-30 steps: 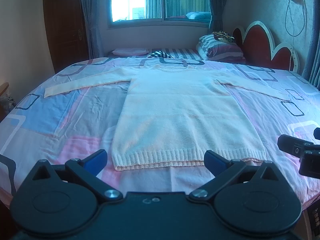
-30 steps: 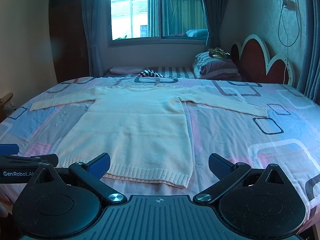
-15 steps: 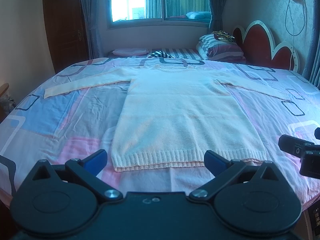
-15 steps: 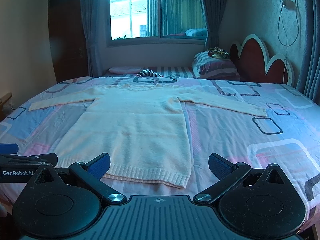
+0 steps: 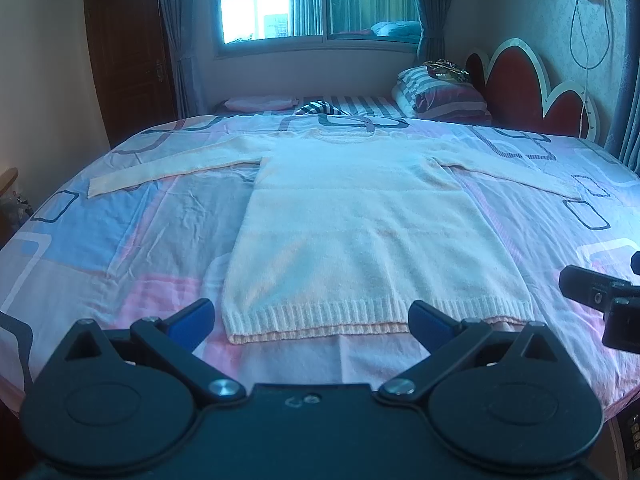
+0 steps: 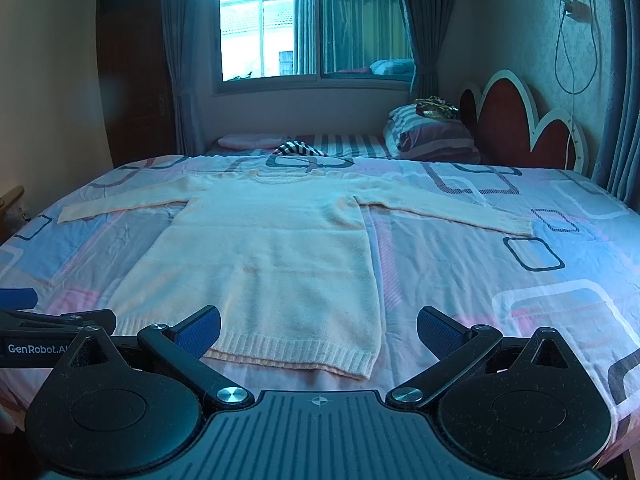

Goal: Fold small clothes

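Hovering before the cream sweater's (image 5: pixel 360 232) ribbed hem, left gripper (image 5: pixel 312 322) and right gripper (image 6: pixel 319 330) gape wide, empty; bedspread (image 5: pixel 120 240) edge hidden.

Sweater (image 5: pixel 360 232): cream, ribbed hem. Bedsheet (image 5: pixel 132 232): pink, blue, white blocks with dark rounded-square outlines. Pillow (image 6: pixel 432 136) at 1 o'clock: striped. Headboard (image 6: pixel 516 128): red, white-edged.

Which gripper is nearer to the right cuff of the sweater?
Right. The right gripper hovers off the hem's right corner, same side as the right cuff; the left gripper faces the hem's left half.
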Available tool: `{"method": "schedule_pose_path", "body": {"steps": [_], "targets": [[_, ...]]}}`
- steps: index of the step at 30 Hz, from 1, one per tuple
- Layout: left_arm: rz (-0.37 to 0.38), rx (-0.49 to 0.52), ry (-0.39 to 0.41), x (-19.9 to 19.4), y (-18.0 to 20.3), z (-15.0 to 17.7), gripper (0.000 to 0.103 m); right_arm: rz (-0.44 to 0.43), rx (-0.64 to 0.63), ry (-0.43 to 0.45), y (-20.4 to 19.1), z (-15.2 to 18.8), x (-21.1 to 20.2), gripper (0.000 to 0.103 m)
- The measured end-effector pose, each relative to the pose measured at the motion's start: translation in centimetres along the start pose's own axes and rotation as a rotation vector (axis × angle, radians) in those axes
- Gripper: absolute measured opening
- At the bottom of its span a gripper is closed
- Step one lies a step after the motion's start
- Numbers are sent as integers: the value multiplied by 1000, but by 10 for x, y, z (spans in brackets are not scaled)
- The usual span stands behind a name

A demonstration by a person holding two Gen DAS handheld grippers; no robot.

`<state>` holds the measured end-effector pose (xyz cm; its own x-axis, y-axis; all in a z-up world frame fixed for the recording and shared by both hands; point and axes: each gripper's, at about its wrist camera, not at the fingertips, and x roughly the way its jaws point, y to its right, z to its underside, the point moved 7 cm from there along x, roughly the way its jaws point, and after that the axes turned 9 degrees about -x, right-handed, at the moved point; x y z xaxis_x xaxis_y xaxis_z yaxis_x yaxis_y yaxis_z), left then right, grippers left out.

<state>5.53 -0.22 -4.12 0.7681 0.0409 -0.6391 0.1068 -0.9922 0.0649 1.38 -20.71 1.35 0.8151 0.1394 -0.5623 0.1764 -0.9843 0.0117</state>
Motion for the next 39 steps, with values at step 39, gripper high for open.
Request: {"method": "schedule_pose_path", "body": {"steps": [39], "targets": [[-17,-3,6,-2,-4,0,102,-4,1,5,-2,0,0,103]]}}
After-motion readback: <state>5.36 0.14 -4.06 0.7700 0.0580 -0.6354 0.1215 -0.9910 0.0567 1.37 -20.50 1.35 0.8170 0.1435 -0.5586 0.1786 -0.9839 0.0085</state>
